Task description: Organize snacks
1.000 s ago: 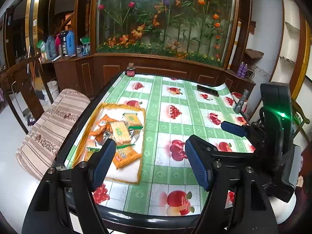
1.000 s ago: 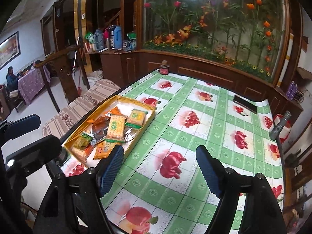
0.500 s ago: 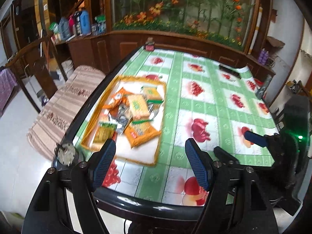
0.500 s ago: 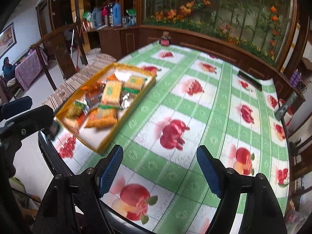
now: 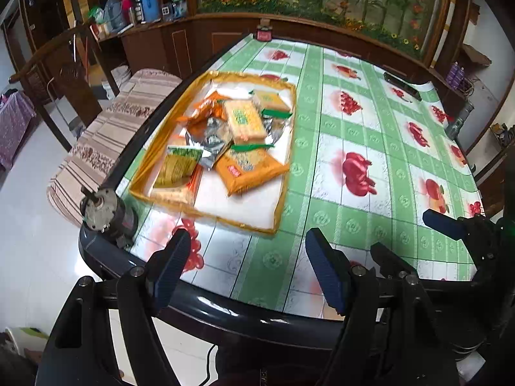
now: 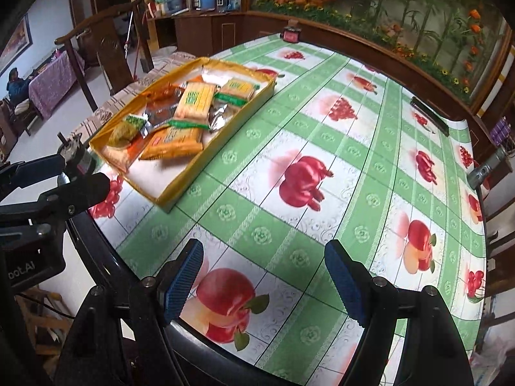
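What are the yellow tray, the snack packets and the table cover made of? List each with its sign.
Yellow tray: looks like thin card or fabric board, matt; its low walls stand a bit wavy.
Snack packets: plastic film, some silvery foil, glossy; crinkles and glints show.
Table cover: probably wipeable vinyl or oilcloth with printed fruit; it lies smooth with a faint sheen.
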Demonstrator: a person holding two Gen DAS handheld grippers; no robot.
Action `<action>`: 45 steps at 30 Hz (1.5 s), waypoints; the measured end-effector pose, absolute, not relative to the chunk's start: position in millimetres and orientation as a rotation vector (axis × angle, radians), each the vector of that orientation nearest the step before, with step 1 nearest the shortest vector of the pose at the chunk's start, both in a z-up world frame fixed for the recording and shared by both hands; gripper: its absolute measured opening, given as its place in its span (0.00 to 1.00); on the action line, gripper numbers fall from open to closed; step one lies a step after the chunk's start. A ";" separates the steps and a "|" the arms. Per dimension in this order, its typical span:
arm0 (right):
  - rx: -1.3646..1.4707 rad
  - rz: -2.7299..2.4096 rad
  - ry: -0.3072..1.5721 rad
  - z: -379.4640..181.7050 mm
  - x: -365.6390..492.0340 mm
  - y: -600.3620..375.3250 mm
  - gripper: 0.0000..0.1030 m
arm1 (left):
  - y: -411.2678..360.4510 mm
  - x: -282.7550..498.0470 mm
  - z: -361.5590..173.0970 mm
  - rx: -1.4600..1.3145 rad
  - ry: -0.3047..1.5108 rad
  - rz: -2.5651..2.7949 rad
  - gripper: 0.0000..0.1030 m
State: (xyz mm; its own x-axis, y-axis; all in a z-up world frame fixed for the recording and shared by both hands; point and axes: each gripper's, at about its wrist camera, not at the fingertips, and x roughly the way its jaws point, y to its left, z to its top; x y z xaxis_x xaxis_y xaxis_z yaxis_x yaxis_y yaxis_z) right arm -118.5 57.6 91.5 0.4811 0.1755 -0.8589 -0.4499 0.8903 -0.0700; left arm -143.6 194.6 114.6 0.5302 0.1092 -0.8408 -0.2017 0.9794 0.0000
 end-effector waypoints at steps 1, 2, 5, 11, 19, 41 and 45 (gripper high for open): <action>-0.306 0.390 1.007 89.3 -118.5 57.8 0.77 | 195.2 -144.0 112.7 -0.102 1.000 0.188 0.72; -0.307 0.390 1.011 88.3 -118.2 58.0 0.77 | 195.5 -144.8 111.4 -0.101 1.003 0.190 0.72; -0.308 0.394 1.022 84.6 -118.3 58.7 0.77 | 195.0 -146.5 111.9 -0.080 0.994 0.207 0.72; -0.279 0.423 0.974 96.6 -121.0 61.2 0.77 | 193.1 -158.1 139.0 0.003 0.865 0.262 0.72; -0.220 0.480 0.844 132.3 -128.8 69.2 0.77 | 185.5 -203.7 219.2 0.131 0.483 0.416 0.94; -0.248 0.608 0.748 154.3 -158.9 104.1 0.77 | 219.1 -196.4 196.2 -0.043 0.638 0.403 1.00; -0.256 0.610 0.770 147.2 -155.2 109.3 0.77 | 225.1 -189.3 183.3 -0.054 0.685 0.405 1.00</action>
